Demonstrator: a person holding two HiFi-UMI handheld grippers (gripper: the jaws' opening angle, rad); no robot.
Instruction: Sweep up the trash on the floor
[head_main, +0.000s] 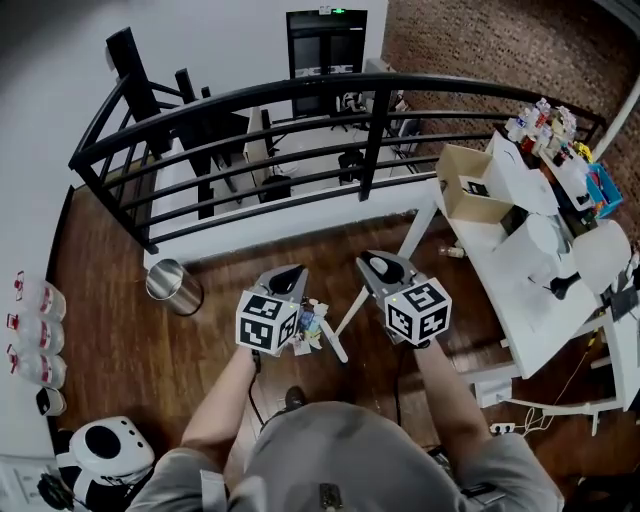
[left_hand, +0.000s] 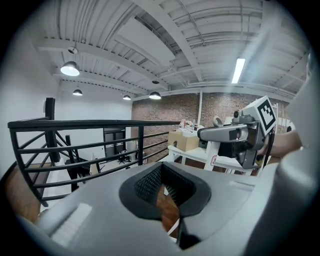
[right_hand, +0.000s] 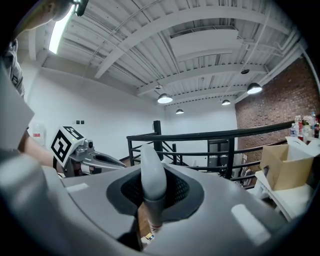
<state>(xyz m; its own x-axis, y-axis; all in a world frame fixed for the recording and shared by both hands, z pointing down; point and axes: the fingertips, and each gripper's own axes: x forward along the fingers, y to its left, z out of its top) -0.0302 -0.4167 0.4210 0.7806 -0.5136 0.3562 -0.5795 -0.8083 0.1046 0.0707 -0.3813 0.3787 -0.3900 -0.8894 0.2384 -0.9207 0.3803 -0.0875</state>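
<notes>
The right gripper (right_hand: 152, 189) has its fingers clenched on the pale broom handle (right_hand: 151, 170), whose rounded top stands up between the fingers. In the head view the white shaft slants down from it toward the middle of the wooden floor (head_main: 100, 300). The left gripper (left_hand: 162, 192) is held level with the right one, just beside it. Its fingers stand close together in a narrow wedge with floorboards showing through, and they seem to pinch a dark handle (left_hand: 183, 239) low between them, though that corner is too dim to be sure. The trash (head_main: 308, 328), a small heap of coloured scraps, shows between the two grippers, just beside the left gripper's marker cube. Whether it lies on the floor or on something held above it cannot be told. A round metal bin (head_main: 172, 283) stands near the floor's far edge, by the black railing (head_main: 250, 100). At the floor's right edge a white counter (head_main: 520, 275) carries an open cardboard box (head_main: 470, 192).
</notes>
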